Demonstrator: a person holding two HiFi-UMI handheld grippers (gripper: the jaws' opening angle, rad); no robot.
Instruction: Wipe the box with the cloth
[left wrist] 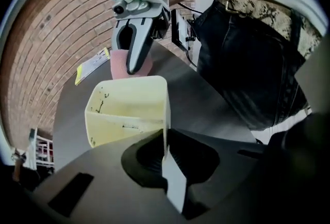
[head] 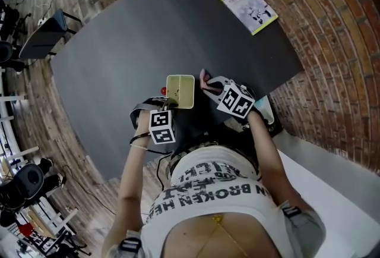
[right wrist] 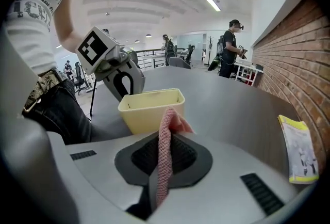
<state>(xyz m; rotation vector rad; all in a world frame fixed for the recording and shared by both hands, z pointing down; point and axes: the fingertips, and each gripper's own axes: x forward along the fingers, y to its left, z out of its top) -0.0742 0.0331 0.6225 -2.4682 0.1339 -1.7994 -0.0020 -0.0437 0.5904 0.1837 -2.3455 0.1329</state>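
Grips the box (left wrist: 129,107) by one wall with the left gripper (left wrist: 166,158), jaws narrow, at the table's (head: 148,31) near edge. Pinches the cloth (right wrist: 165,145) in the right gripper (right wrist: 160,166), just right of the box. Looks set up; wiping still to do.

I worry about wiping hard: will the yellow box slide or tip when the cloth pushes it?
Probably light: the box looks thin-walled and empty, so alone it might slide on the smooth table. The left gripper pinches one wall, which should steady it. That thin wall may flex.
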